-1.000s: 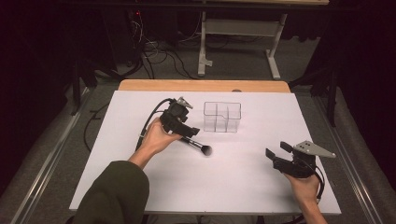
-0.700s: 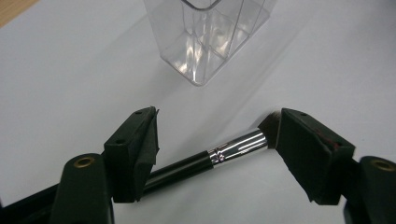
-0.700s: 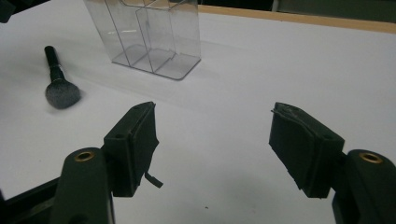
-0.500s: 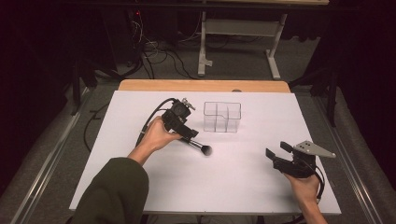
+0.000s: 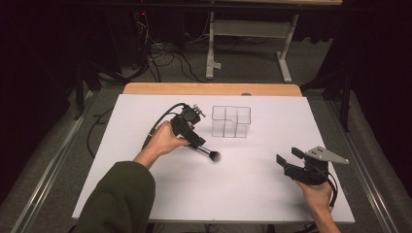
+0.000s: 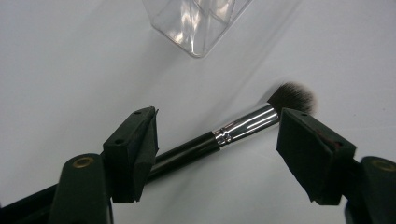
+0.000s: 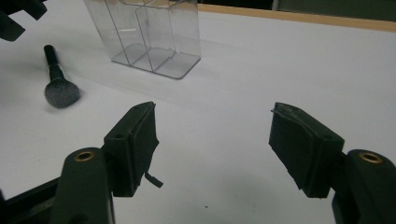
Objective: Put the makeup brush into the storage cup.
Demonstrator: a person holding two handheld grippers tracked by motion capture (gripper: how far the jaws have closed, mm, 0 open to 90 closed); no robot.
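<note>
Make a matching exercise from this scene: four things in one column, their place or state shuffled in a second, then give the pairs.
Things:
1. makeup brush
2. clear organizer
3. left hand-held gripper
4. right hand-held gripper

Places or states:
A. open, near the table's right edge, away from the other things
B. lying flat on the white table
C. standing upright toward the far side of the table
D. open, jaws on either side of the brush handle

Pairs: 1-B, 2-C, 3-D, 4-A
</note>
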